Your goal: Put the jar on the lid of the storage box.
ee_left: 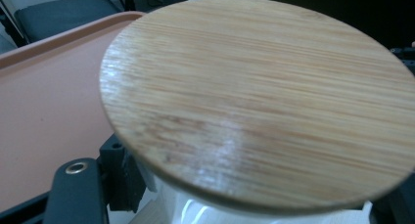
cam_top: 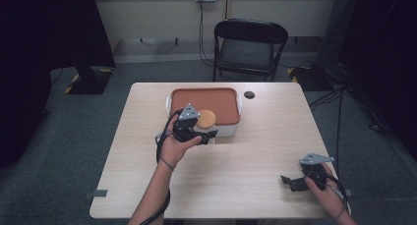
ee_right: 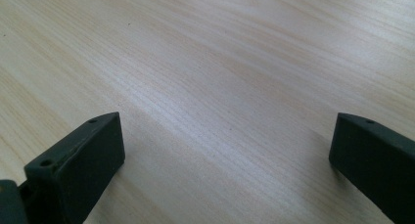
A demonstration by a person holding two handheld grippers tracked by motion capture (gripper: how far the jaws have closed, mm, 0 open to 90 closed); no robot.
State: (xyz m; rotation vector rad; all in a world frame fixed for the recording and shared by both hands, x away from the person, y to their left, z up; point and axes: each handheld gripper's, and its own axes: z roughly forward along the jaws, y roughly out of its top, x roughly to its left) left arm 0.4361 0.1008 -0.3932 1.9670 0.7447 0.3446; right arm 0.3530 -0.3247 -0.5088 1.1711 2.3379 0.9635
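Note:
A white jar with a round bamboo lid [cam_top: 206, 119] stands at the front edge of a white box with an orange lid [cam_top: 206, 103], mid-table. My left gripper [cam_top: 205, 134] is shut on the jar's white body just below the lid. In the left gripper view the bamboo lid [ee_left: 259, 97] looms large, with the jar's white body [ee_left: 195, 209] under it. One black fingertip [ee_left: 120, 172] presses its side, and the orange box lid [ee_left: 44, 116] lies to the left. My right gripper [cam_top: 291, 182] rests near the table's front right, open, with bare wood between its jaws [ee_right: 227, 136].
A black cable grommet [cam_top: 249, 95] sits in the tabletop right of the box. A black folding chair [cam_top: 248, 48] stands beyond the far edge. Bare light wood [cam_top: 255, 156] spreads between the two grippers. Cables trail from both grippers off the front edge.

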